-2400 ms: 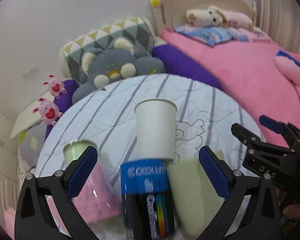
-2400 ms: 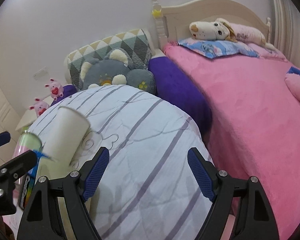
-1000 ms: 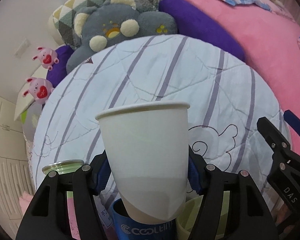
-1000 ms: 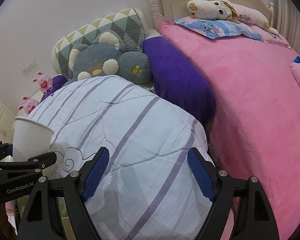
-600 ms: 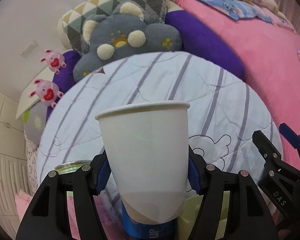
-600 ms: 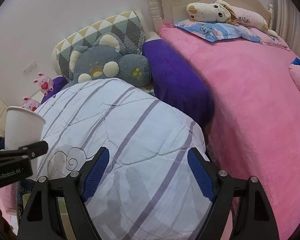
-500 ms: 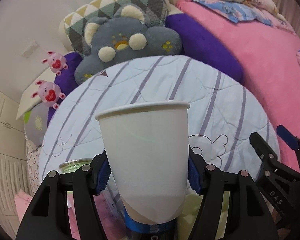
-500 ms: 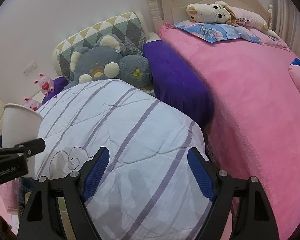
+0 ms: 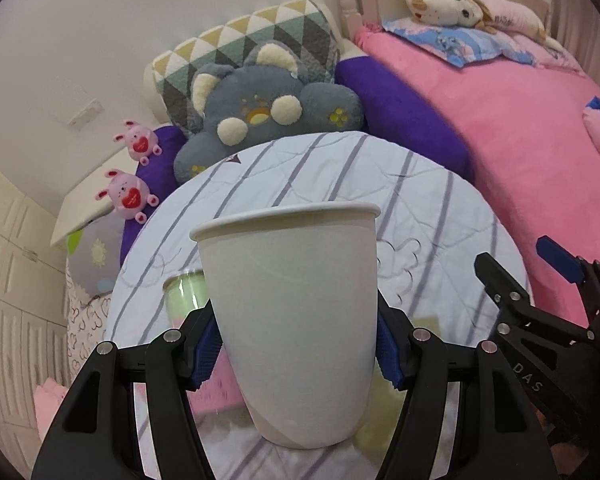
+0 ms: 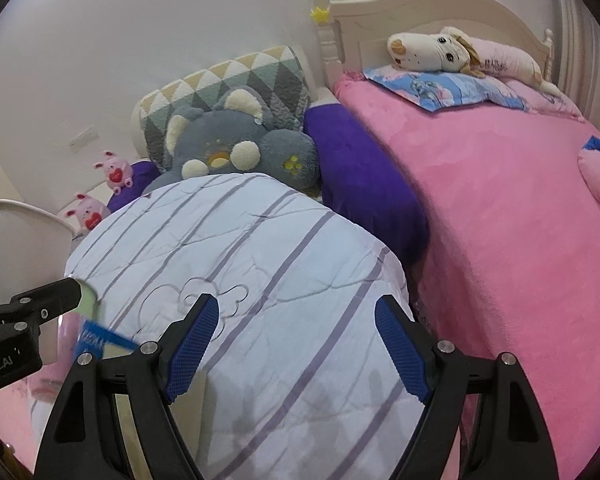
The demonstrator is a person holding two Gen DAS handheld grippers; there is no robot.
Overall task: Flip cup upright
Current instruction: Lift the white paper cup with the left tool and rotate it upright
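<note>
A child's bedroom at home: a bed (image 10: 500,208) with pink blanket and cream headboard (image 10: 420,12), plush toys (image 9: 260,112), a patterned pillow (image 10: 228,80), striped quilt (image 10: 240,264)

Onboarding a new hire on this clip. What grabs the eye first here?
The white paper cup fills the middle of the left wrist view, rim up, pinched between the jaws of the left gripper. Behind it sits a grey plush bear against a triangle-patterned cushion, at the far edge of the striped quilt. The pink bedspread fills the right side, and the right gripper hangs open over the quilt.
</note>
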